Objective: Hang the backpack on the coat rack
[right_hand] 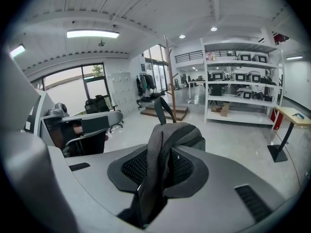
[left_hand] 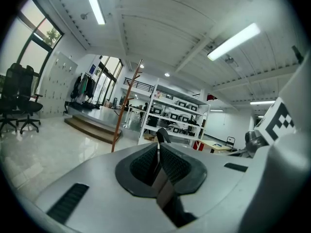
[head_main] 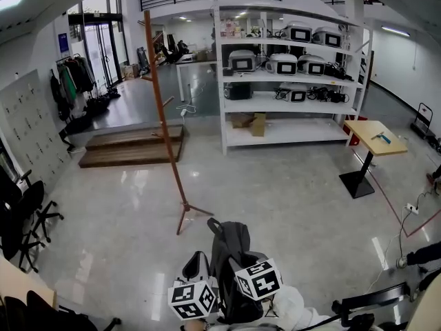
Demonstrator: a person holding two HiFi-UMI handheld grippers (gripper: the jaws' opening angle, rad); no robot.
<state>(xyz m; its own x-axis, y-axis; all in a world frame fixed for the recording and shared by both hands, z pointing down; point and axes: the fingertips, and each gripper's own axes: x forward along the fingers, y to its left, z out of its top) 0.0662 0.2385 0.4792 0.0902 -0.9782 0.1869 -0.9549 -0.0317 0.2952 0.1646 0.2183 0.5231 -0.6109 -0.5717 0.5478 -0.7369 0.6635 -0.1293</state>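
Gripped from both sides, the dark backpack point(head_main: 231, 254) hangs low between two hand-held grippers at the near edge of the hall. The left gripper point(left_hand: 158, 163) has its jaws pinched together on a thin webbing strap point(left_hand: 164, 190). The right gripper point(right_hand: 155, 174) is clamped on the padded mesh shoulder strap point(right_hand: 158, 147), its jaws wedged narrowly apart by the padding. The bag's top handle point(right_hand: 163, 108) stands free above. Ahead, across a stretch of polished floor point(head_main: 289, 205), the wooden coat rack point(head_main: 164, 123) stands well apart from the bag, a slender pole on splayed feet point(head_main: 187, 211) with short pegs up high. White shelving point(head_main: 289, 92) and a low wooden platform point(head_main: 131, 147) lie beyond. The likely hazards are two: the thin webbing could slide through the left pads if the bag swings on the way over, and the light rack could rock or tip if the bag's weight lands on one peg or bumps the pole.
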